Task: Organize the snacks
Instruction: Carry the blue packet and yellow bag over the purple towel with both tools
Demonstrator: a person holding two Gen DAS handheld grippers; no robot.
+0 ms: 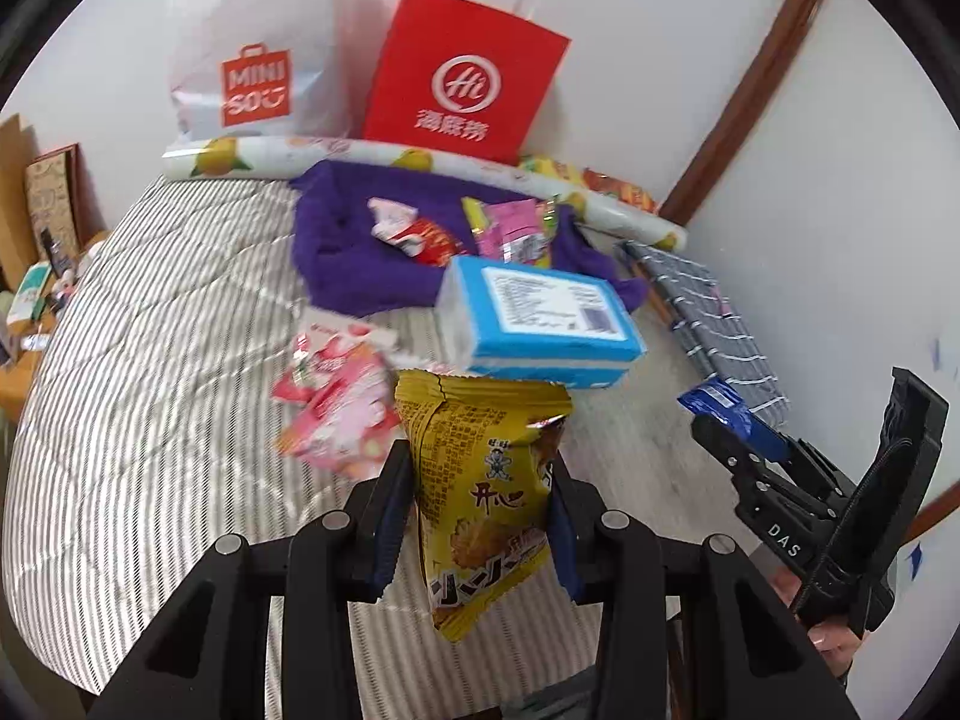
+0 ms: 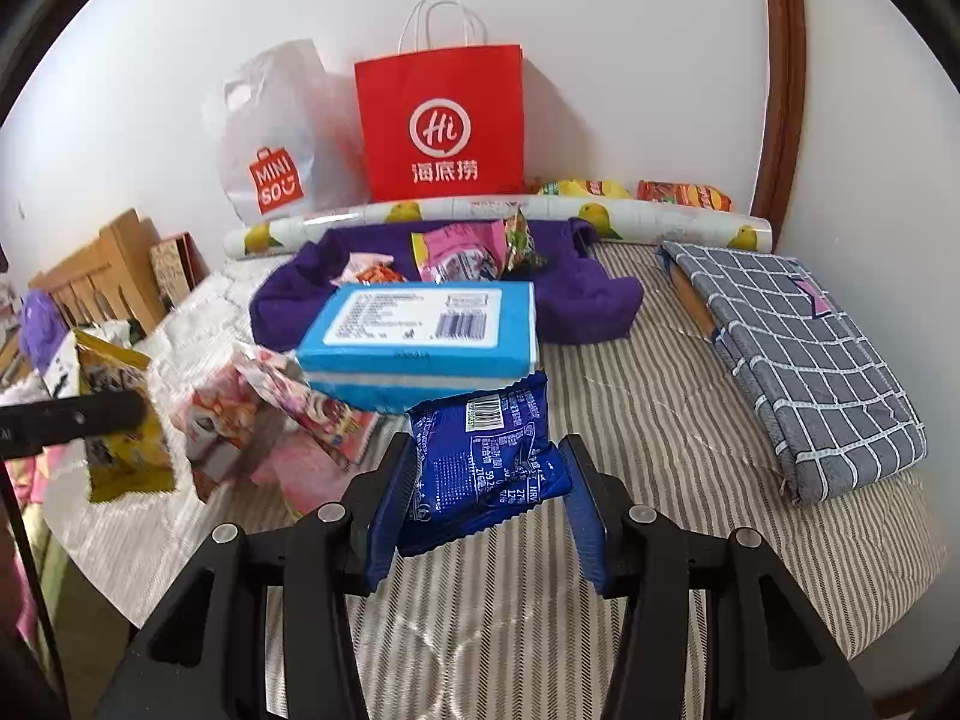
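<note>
My left gripper (image 1: 477, 498) is shut on a yellow snack packet (image 1: 480, 480) and holds it above the striped bed; the packet also shows in the right wrist view (image 2: 120, 420). My right gripper (image 2: 489, 480) is shut on a dark blue snack packet (image 2: 486, 462), which also shows at the right in the left wrist view (image 1: 720, 408). Pink snack packets (image 1: 336, 402) lie on the bed to the left. A purple cloth (image 2: 576, 294) further back holds several more small snack packets (image 2: 462, 252). A blue tissue pack (image 2: 420, 330) lies in front of it.
A red paper bag (image 2: 441, 126) and a white Miniso plastic bag (image 2: 282, 144) stand against the wall. A lemon-print roll (image 2: 630, 219) lies before them, with more packets (image 2: 684, 195) behind it. A folded grey checked cloth (image 2: 798, 354) lies at the right. A wooden headboard (image 2: 102, 276) is at the left.
</note>
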